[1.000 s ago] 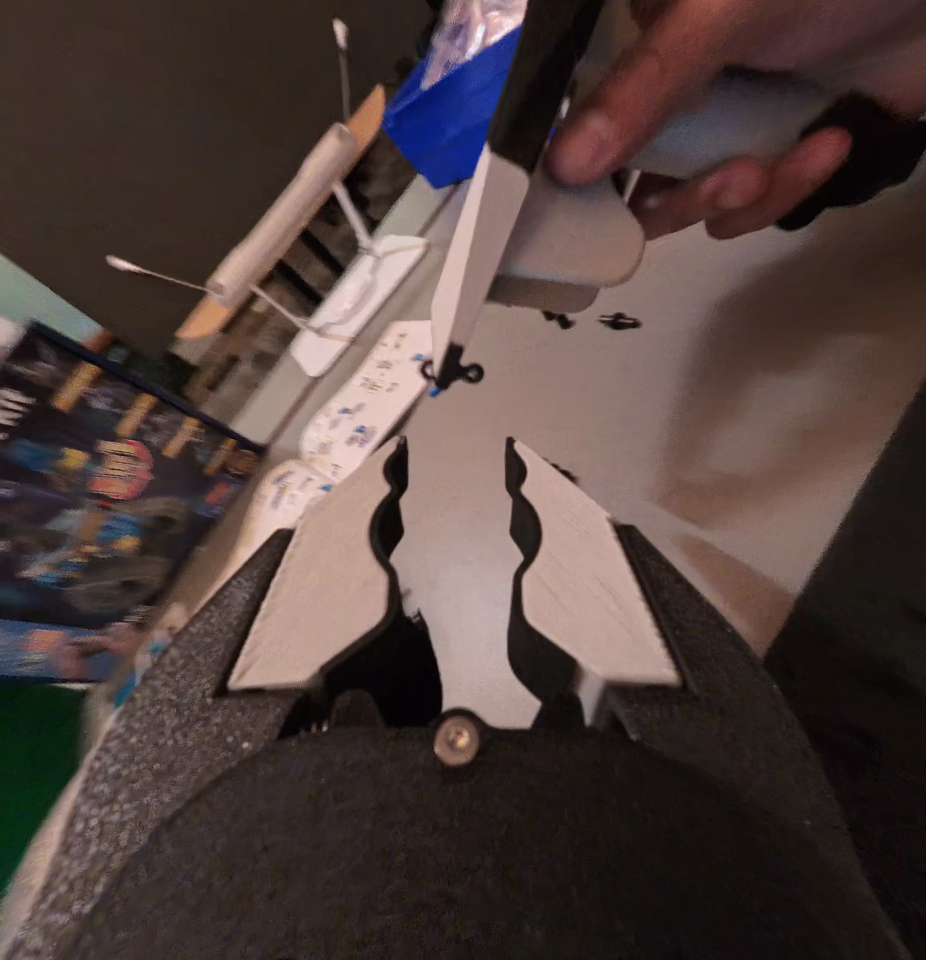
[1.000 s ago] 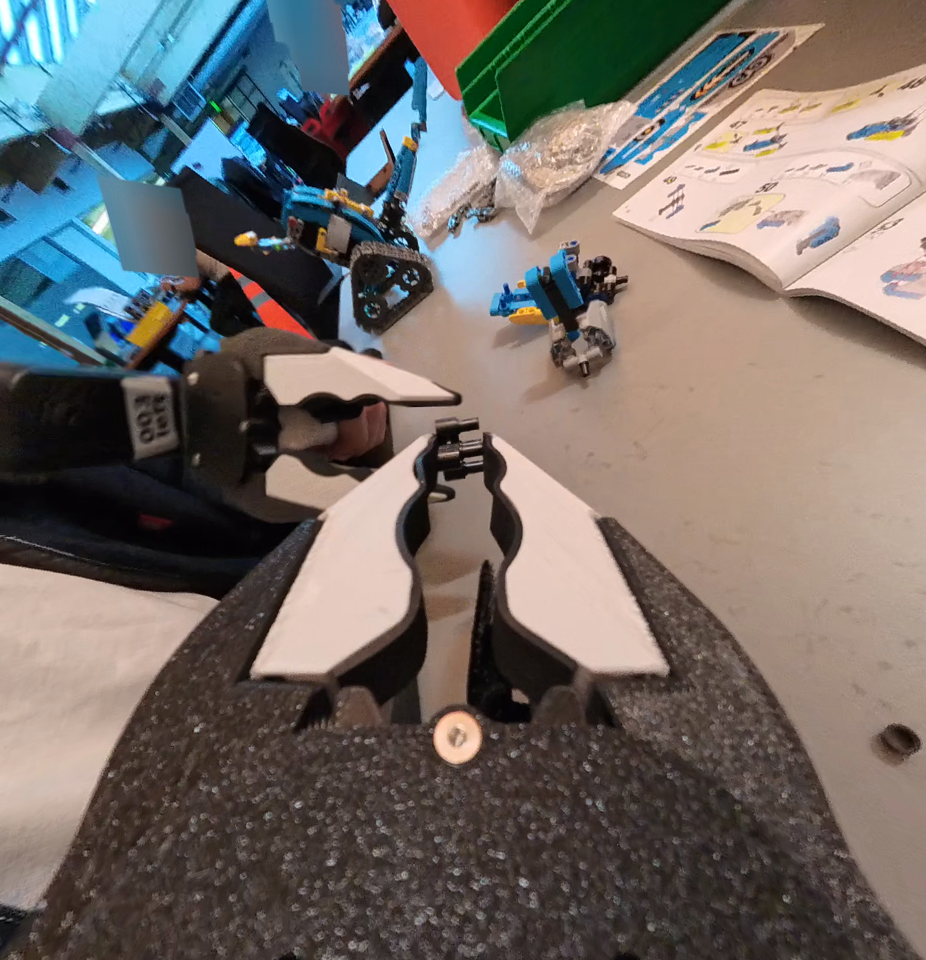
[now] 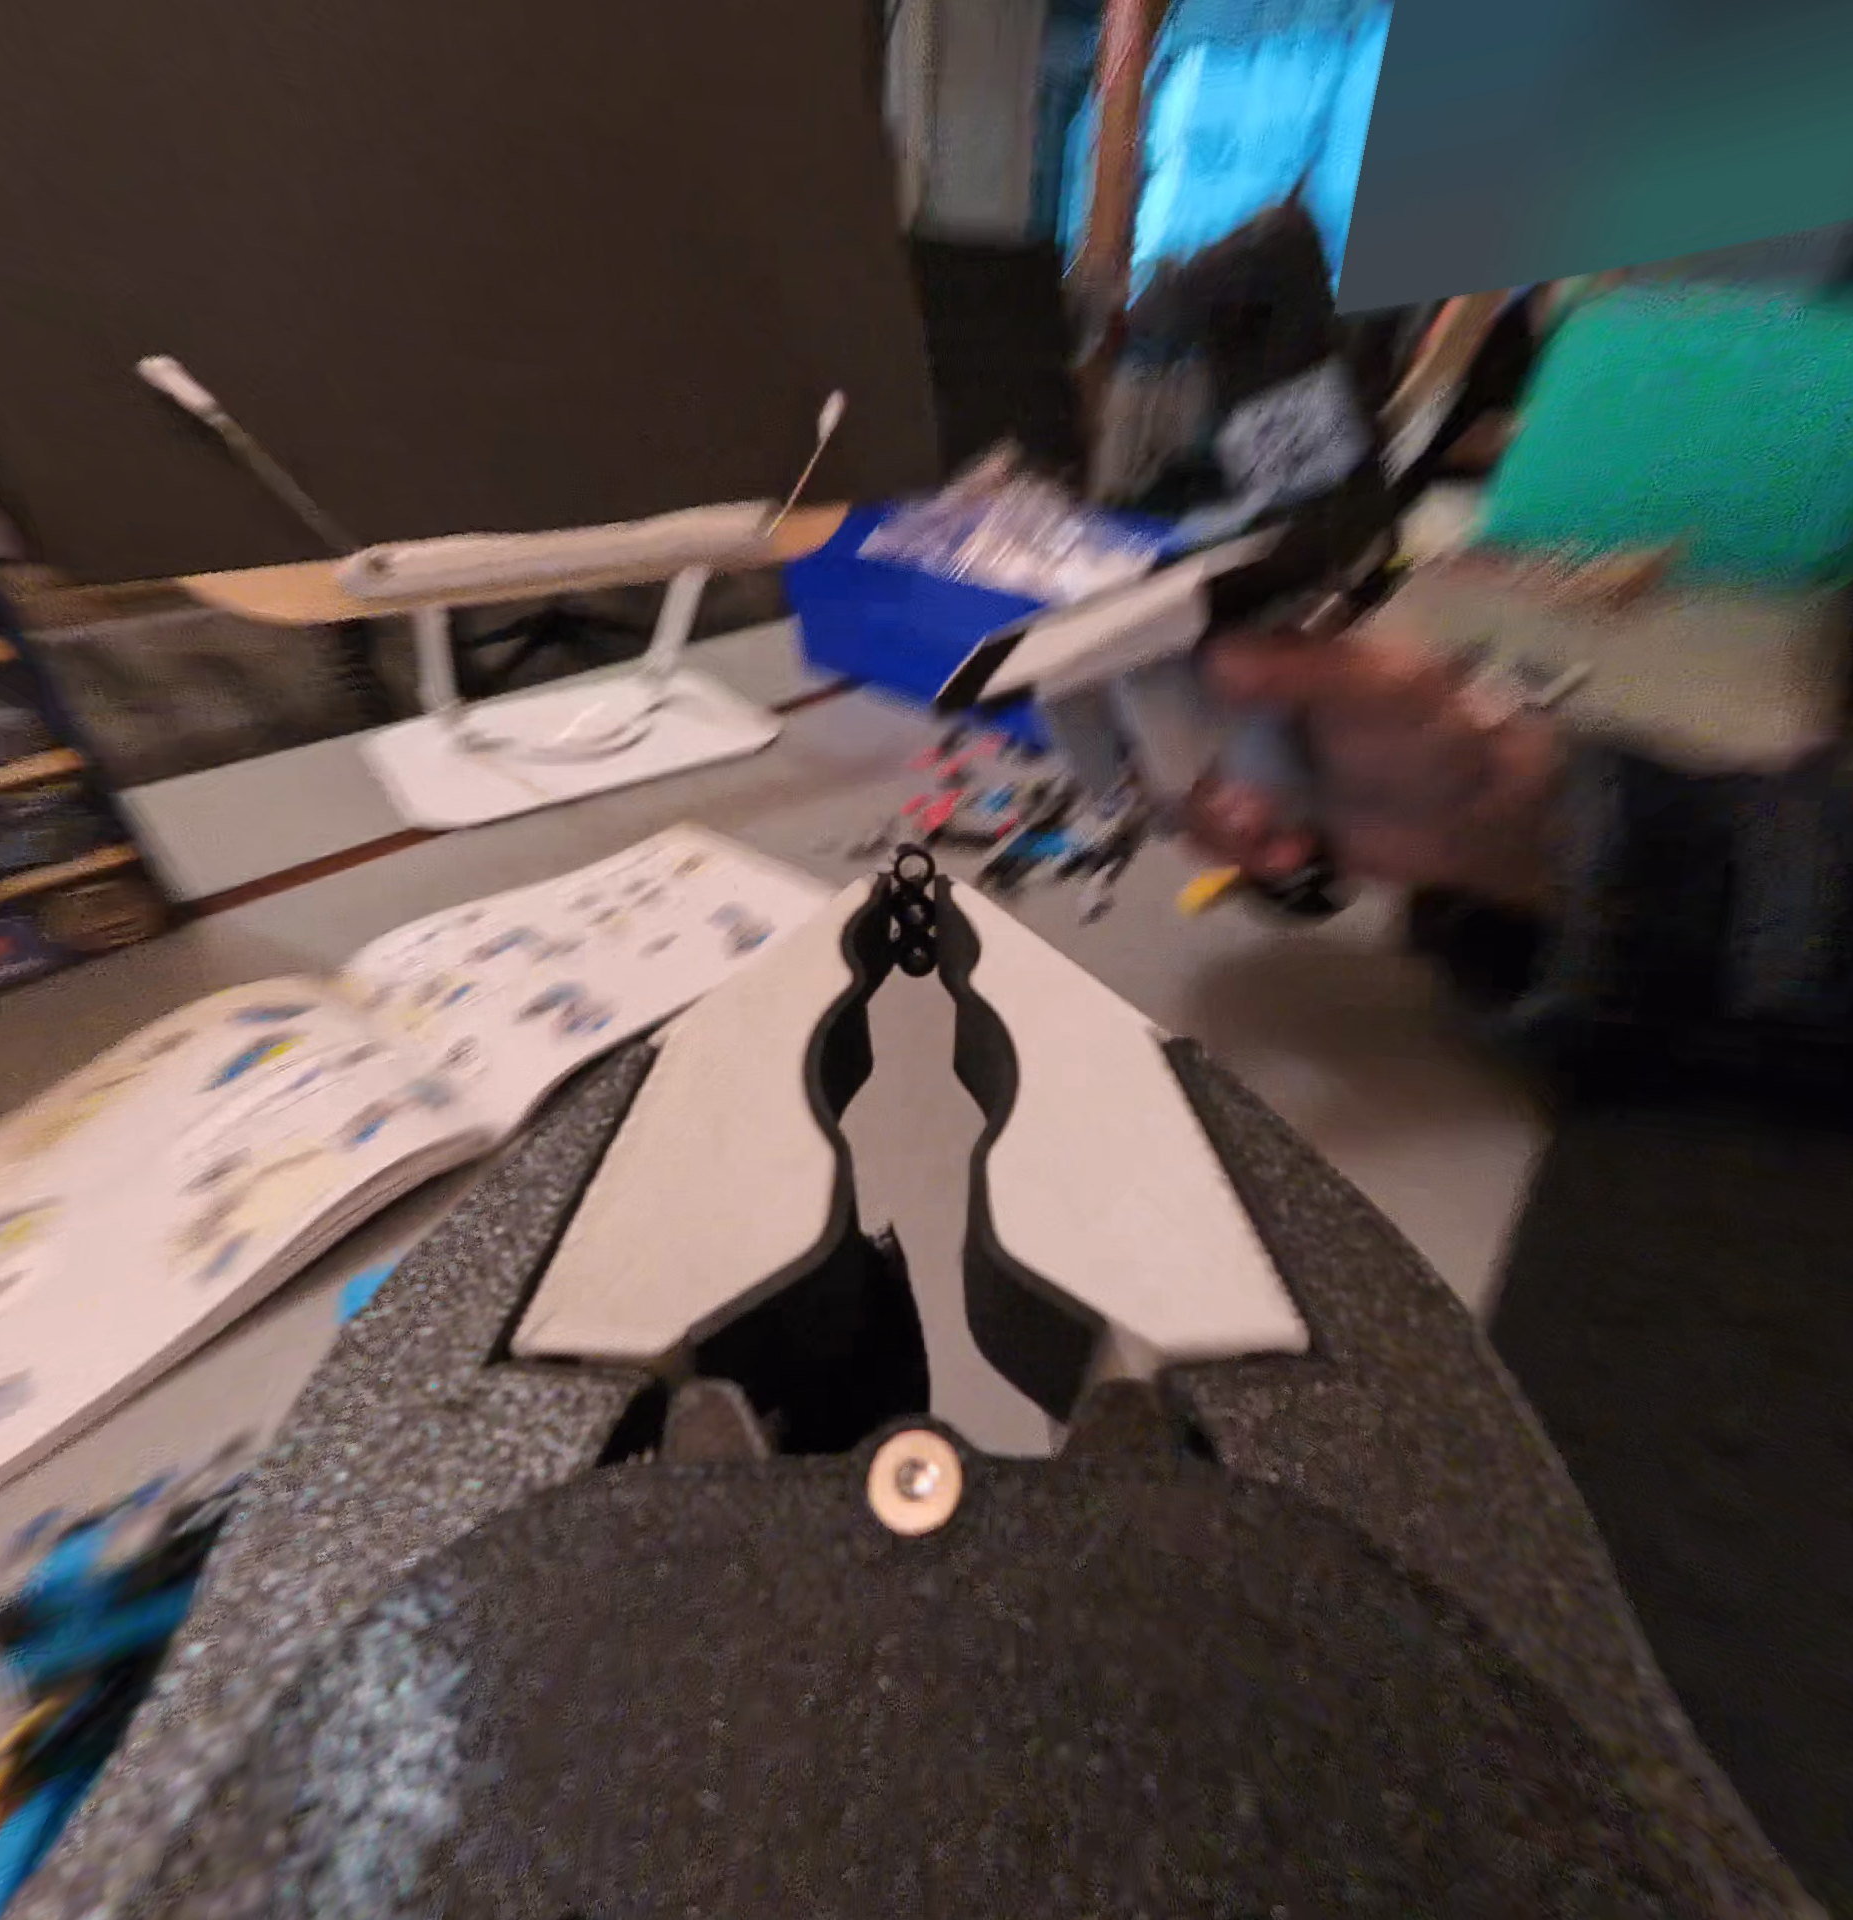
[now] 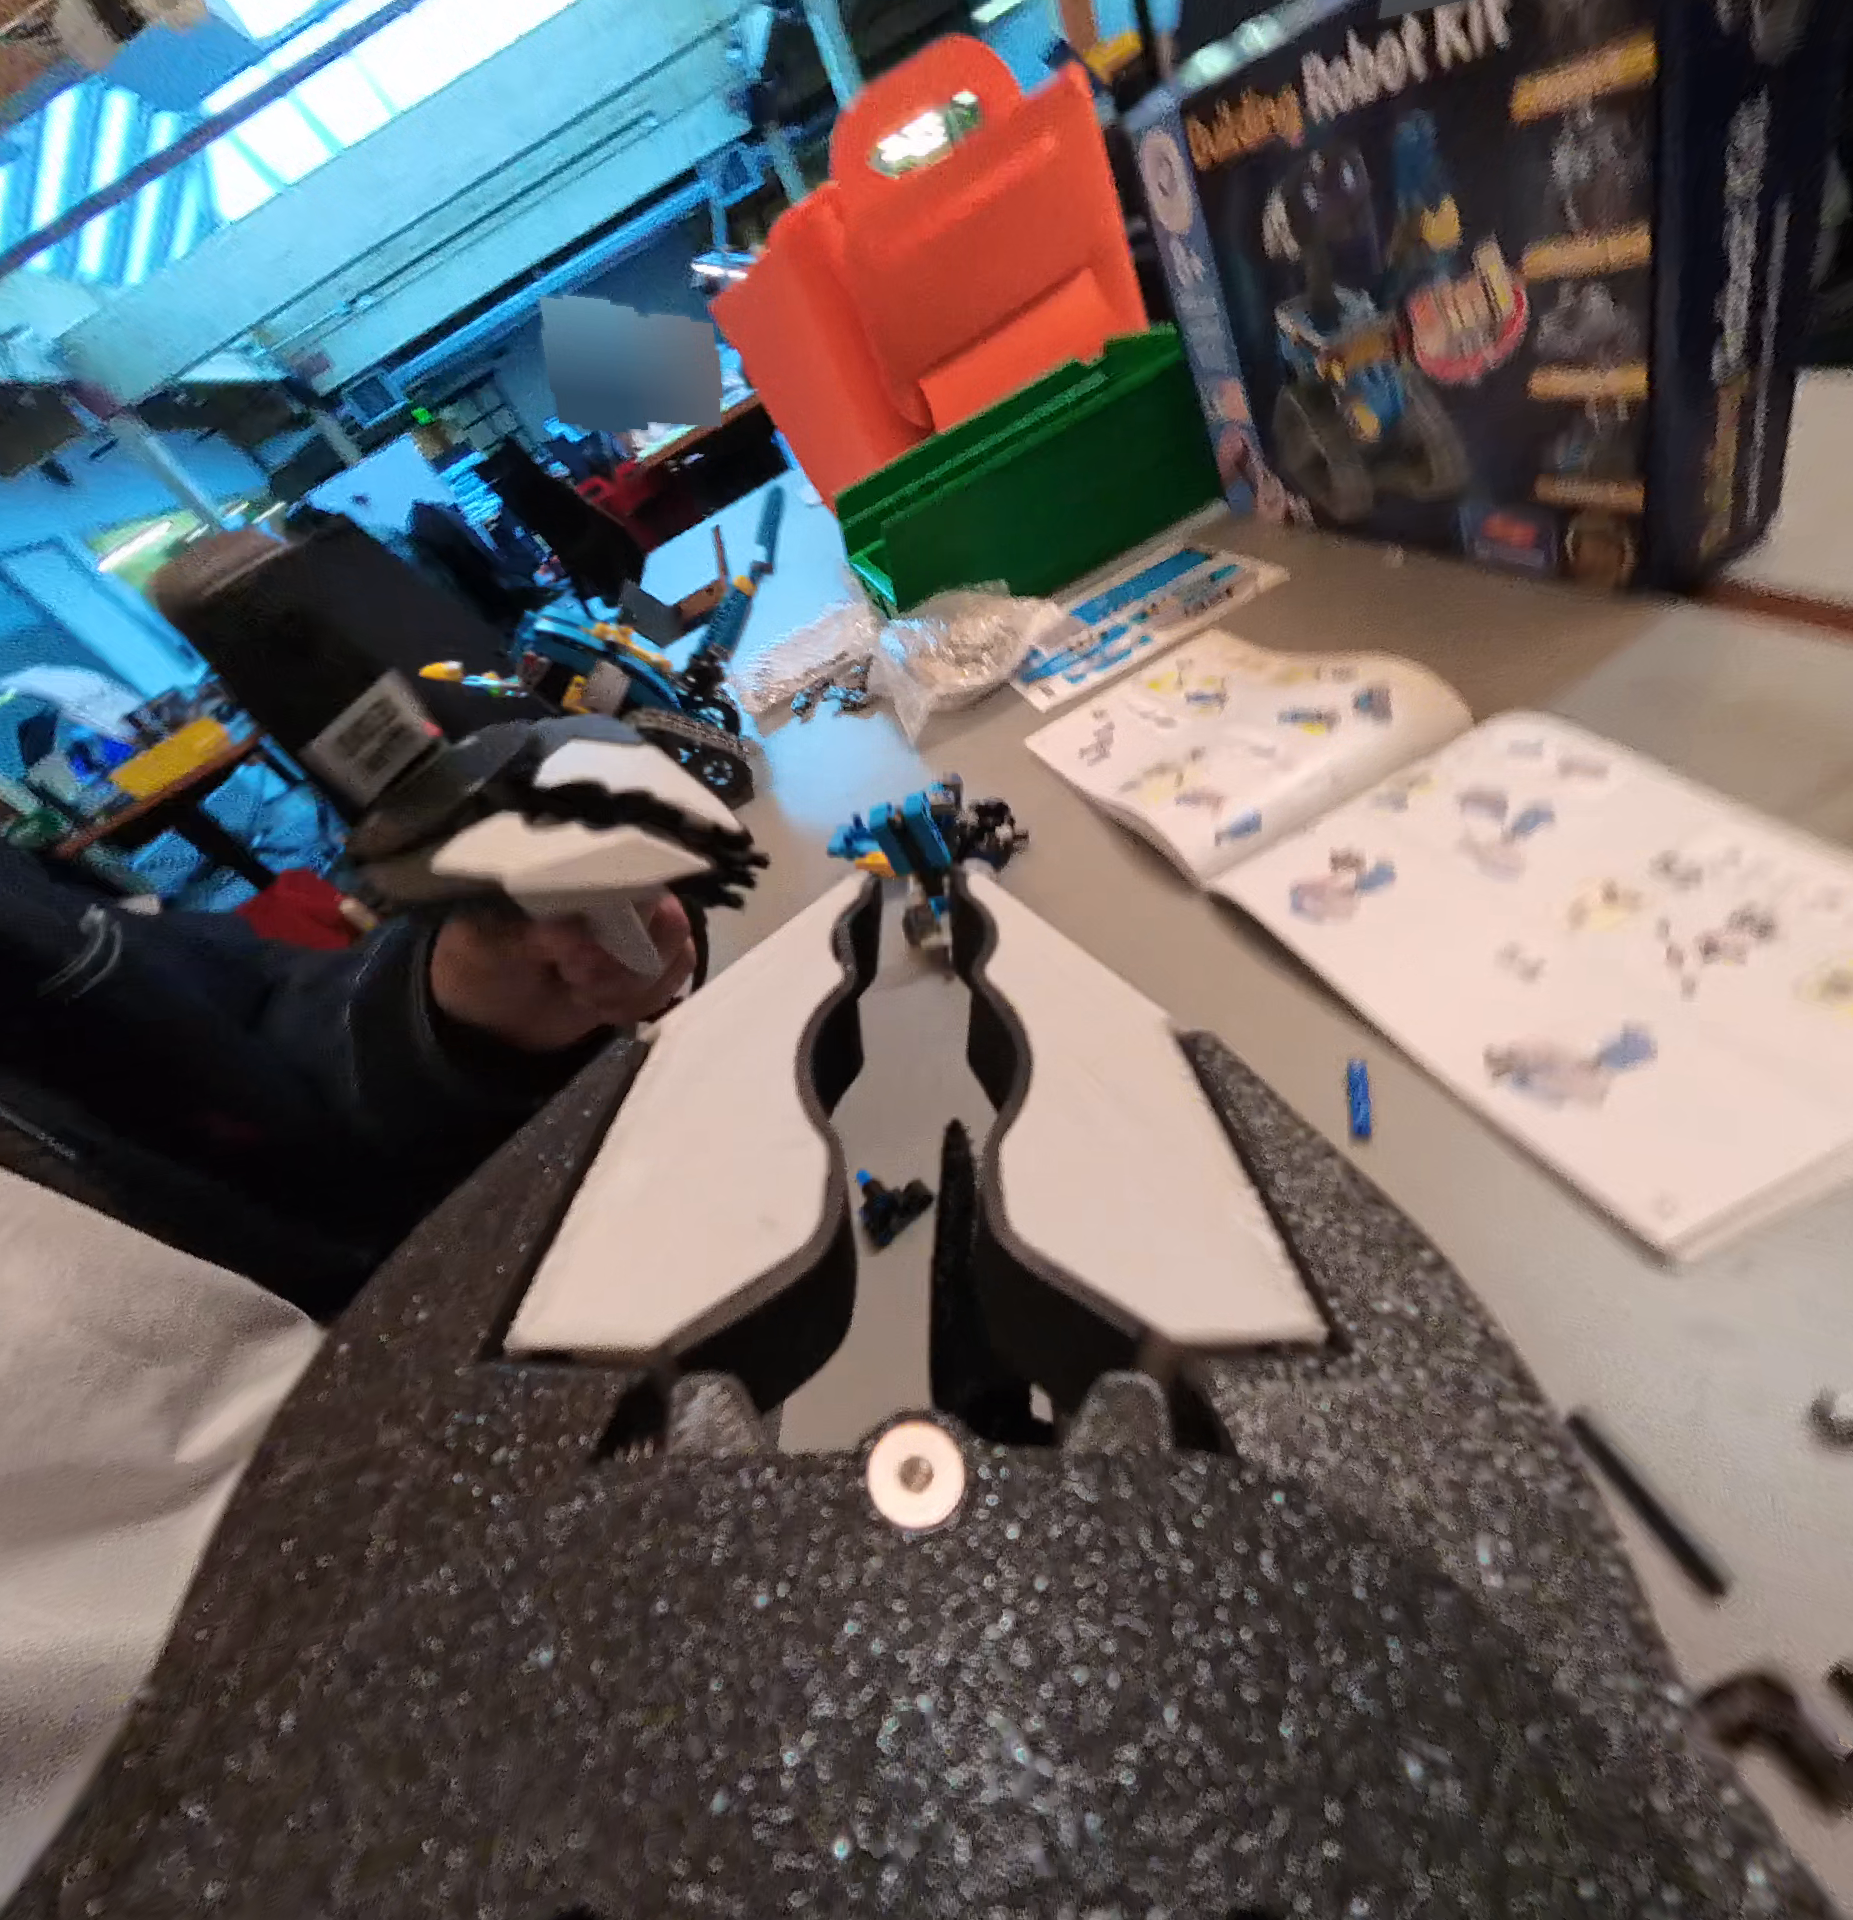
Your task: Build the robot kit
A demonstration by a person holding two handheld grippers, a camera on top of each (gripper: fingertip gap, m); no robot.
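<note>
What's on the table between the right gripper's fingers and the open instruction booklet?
A small blue pin lies on the grey table between the right gripper and the instruction booklet, in the right wrist view.

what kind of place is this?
Likely a workshop or lab table used for building a brick robot kit: open instruction booklet, kit box, part-built tracked model, benches behind.

Booklet right of model (box behind).

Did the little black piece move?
Yes. The black piece went leftward, from the right hand-held gripper, now open near the blue model, into the left hand-held gripper.
</note>
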